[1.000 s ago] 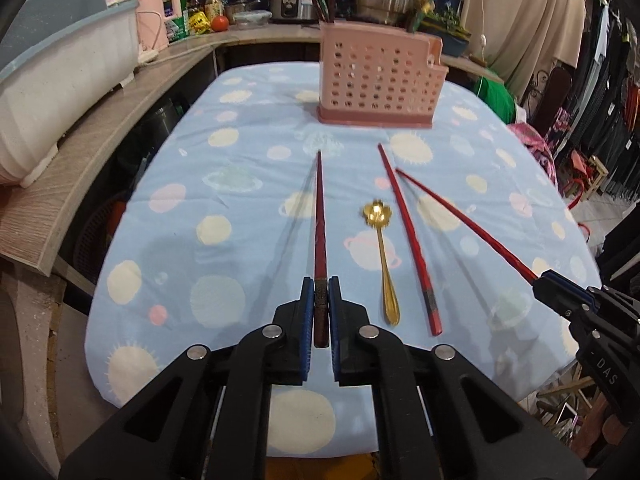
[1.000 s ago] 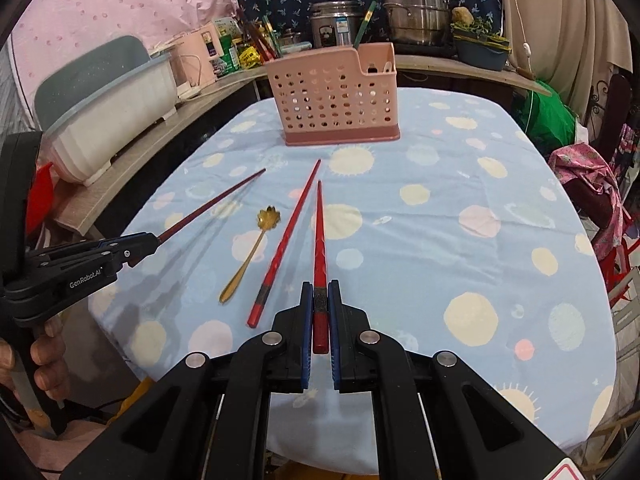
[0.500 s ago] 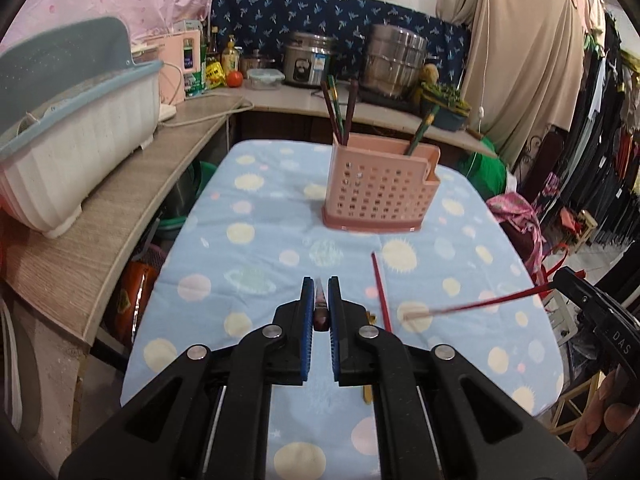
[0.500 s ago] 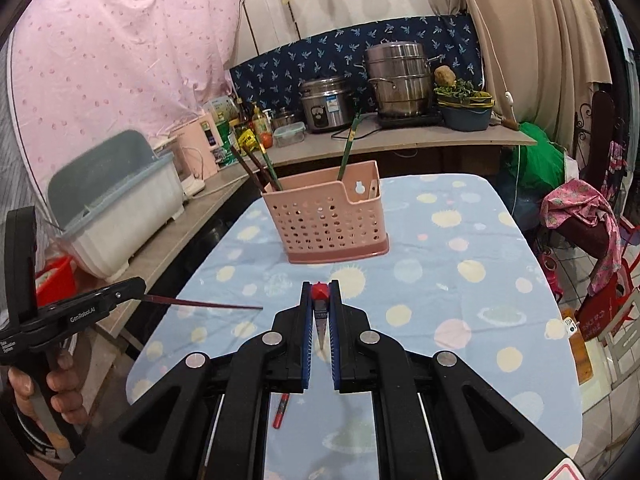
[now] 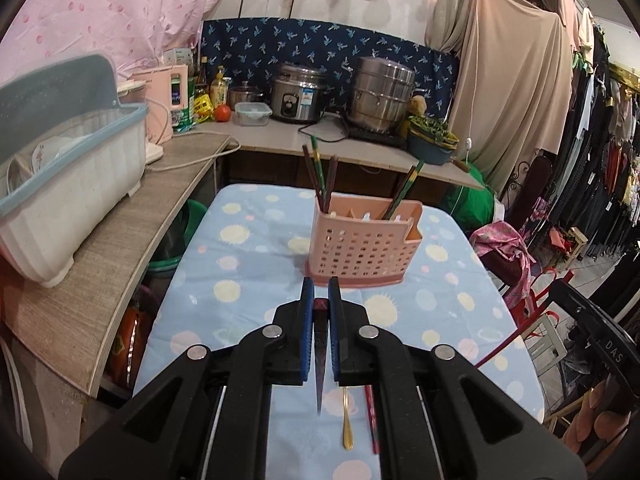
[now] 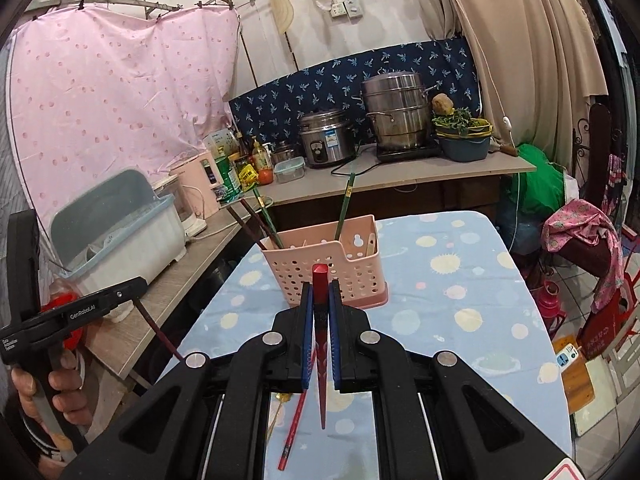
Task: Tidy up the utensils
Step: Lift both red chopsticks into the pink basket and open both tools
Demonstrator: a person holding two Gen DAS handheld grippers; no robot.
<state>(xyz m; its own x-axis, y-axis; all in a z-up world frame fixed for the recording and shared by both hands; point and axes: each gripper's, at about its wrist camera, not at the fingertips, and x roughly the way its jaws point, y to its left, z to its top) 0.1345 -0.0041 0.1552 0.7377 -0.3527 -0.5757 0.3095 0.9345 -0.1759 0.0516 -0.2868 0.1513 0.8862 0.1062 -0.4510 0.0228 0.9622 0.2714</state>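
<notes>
My left gripper (image 5: 320, 292) is shut on a dark red chopstick (image 5: 319, 360) that hangs tip-down above the table. My right gripper (image 6: 320, 296) is shut on a red chopstick (image 6: 319, 344), also tip-down, its butt end sticking up between the pads. The pink perforated utensil basket (image 5: 360, 250) stands ahead on the table and holds several chopsticks; it also shows in the right wrist view (image 6: 326, 266). A gold spoon (image 5: 346, 420) and one more red chopstick (image 5: 372, 420) lie on the cloth below the grippers.
The table has a blue dotted cloth (image 5: 248, 280). A wooden counter (image 5: 120, 240) with a white dish box (image 5: 68, 184) runs along the left. Cookers and pots (image 5: 380, 96) stand on the back counter. A chair with pink cloth (image 6: 580, 236) stands to the right.
Both grippers have risen and tilted, lifting their chopsticks off the table from lying flat to hanging tip-down. The basket now sits lower and farther in view.
</notes>
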